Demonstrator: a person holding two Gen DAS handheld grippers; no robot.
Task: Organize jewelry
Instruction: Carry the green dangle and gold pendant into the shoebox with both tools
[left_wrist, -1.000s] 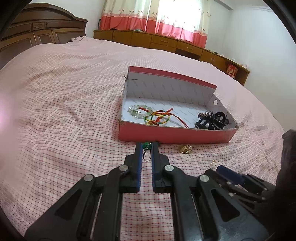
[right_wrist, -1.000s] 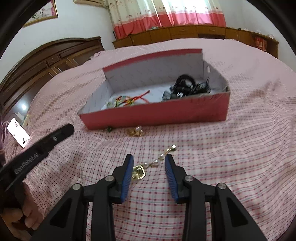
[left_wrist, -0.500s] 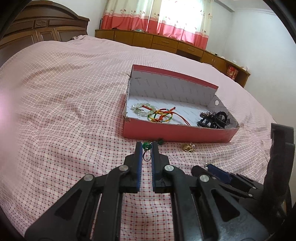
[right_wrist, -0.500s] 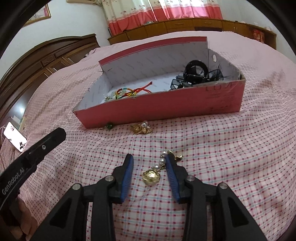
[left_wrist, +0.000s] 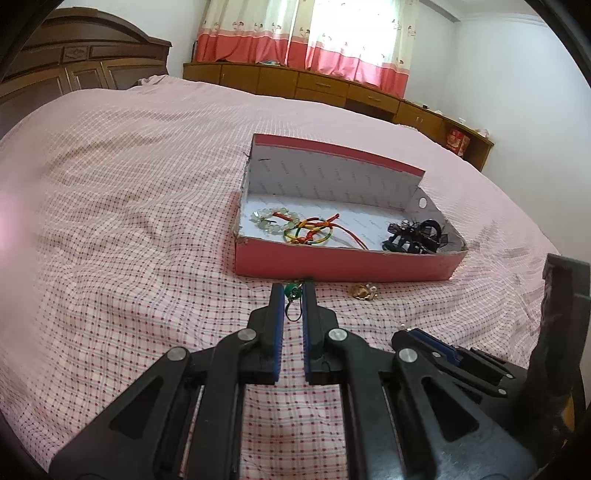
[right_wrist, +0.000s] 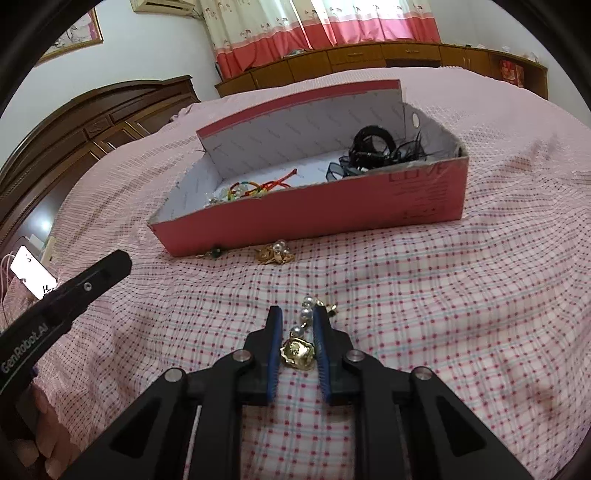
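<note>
Daylight enters through the curtains (left_wrist: 310, 40), overexposed there; bed (left_wrist: 129, 184) evenly lit, shadows soft. Strong fisheye bending, dark vignetted corners, focus sharp.

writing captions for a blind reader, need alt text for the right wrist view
The right gripper, its jaws just closed, pinches a gold and pearl earring on a pink checked bedspread. Beyond it stands an open red box holding bracelets and black hair ties, with two more small pieces lying loose before it.
</note>
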